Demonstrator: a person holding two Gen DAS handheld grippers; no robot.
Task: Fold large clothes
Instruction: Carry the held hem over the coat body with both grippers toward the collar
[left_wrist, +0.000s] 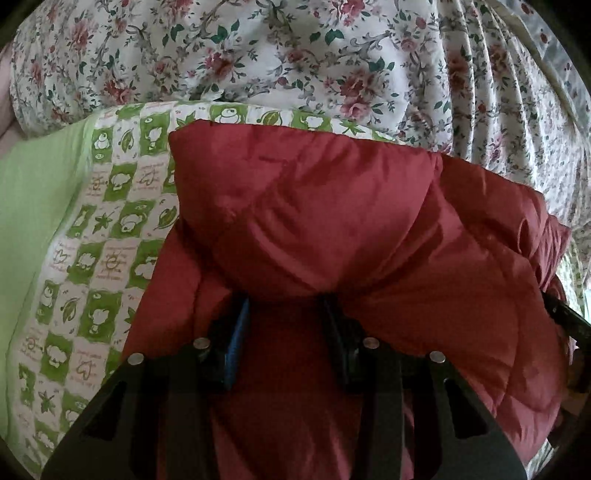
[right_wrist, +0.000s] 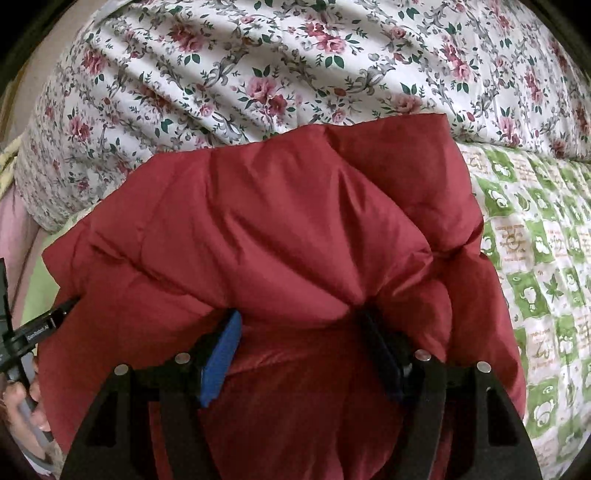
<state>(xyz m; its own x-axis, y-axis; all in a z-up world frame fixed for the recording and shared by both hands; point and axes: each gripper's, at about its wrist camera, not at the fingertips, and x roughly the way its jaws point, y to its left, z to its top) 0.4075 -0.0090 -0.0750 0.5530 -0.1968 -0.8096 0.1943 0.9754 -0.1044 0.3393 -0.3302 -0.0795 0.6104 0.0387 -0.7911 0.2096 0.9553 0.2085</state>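
A dark red padded jacket (left_wrist: 332, 221) lies bunched on the bed and fills the middle of both views. My left gripper (left_wrist: 284, 299) is shut on a thick fold of it, and the fabric bulges over both fingertips. In the right wrist view the jacket (right_wrist: 277, 221) drapes over my right gripper (right_wrist: 299, 314). Its jaws stand wide, the blue pad's inner face shows, and the fabric lies loosely between them. At the left edge of that view a black finger (right_wrist: 55, 314) of the left gripper touches the jacket's side.
A floral duvet (left_wrist: 295, 55) is heaped beyond the jacket. A green-and-white checked sheet (right_wrist: 546, 258) covers the bed beside it, with plain green cloth (left_wrist: 33, 221) further left. A person's hand (right_wrist: 22, 406) holds the left tool.
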